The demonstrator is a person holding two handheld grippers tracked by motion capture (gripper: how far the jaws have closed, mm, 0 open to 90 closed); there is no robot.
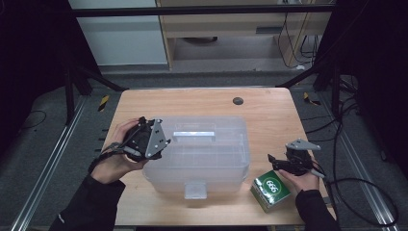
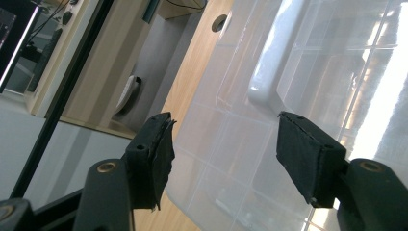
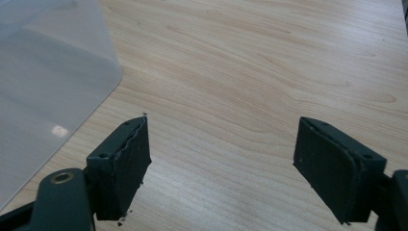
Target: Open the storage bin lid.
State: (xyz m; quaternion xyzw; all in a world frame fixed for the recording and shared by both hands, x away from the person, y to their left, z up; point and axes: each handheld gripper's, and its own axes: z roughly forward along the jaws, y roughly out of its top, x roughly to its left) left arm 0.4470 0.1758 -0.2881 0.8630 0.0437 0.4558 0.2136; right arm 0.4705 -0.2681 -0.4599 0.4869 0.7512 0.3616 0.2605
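Storage box [image 1: 197,151], translucent plastic with its lid on, sits at the middle of the counter [image 1: 269,108], its front latch [image 1: 195,189] facing the near edge. This placement keeps both short ends within reach of either hand.

Near the counter's near right corner lies a green packet [image 1: 271,189], just beside the box's right end but apart from it. The right tool [image 1: 272,159] hangs directly above and behind this packet, pointing left toward the box. In the right gripper view its pads [image 3: 126,161] stand wide apart over bare wood, with nothing between them and nothing touched; the box's rounded corner [image 3: 108,72] lies ahead on the left. Judgement: this tool is parked in readiness rather than engaged.

Farther in, at the box's left end, the left tool [image 1: 166,142] is held against the lid's upper left corner. The left gripper view shows its pads [image 2: 308,159] spread wide, bracketing the lid's corner region; contact with the plastic cannot be confirmed, and no grip is established. Judgement: the approach suits steadying the box or working the lid from that end.

At the far edge, a dark cable port [image 1: 237,100] is set into the counter.
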